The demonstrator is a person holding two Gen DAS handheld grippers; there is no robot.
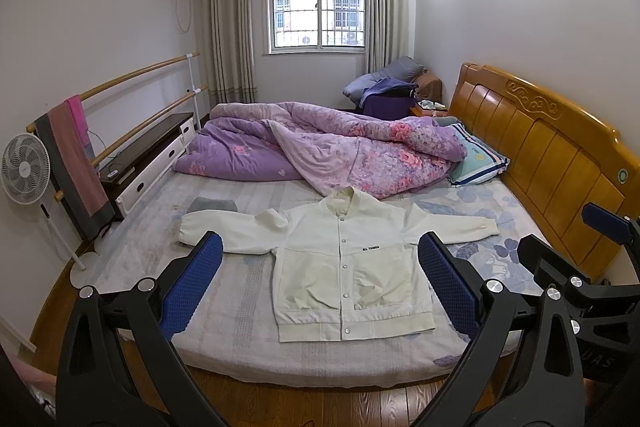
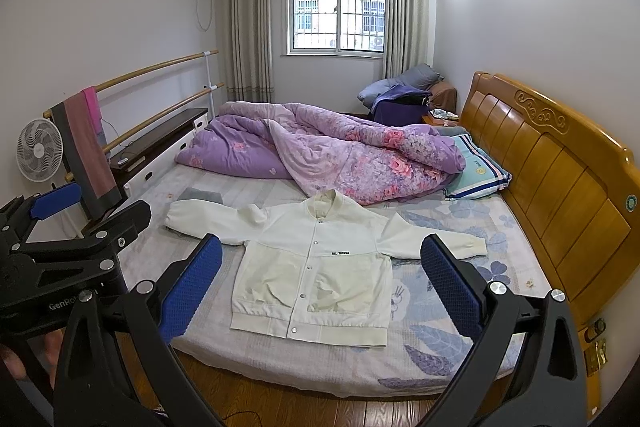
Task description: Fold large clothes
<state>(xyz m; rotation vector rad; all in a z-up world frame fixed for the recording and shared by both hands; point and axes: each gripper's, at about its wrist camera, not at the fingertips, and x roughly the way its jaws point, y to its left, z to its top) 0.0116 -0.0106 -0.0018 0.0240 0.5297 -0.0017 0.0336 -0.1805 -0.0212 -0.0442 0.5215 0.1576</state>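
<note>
Left wrist view: the white jacket [image 1: 344,267] lies flat and face up on the bed [image 1: 224,307], sleeves spread, hem toward the near edge. Left gripper [image 1: 320,287] and right gripper [image 2: 320,287] both hover wide open, empty — well short of it. Best start: pinch one sleeve's cuff and fold it across the chest — smoothly.

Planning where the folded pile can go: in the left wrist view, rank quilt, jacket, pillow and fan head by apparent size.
1. purple quilt
2. white jacket
3. and 4. striped pillow, partly under the quilt, and fan head: too alike to rank.
</note>
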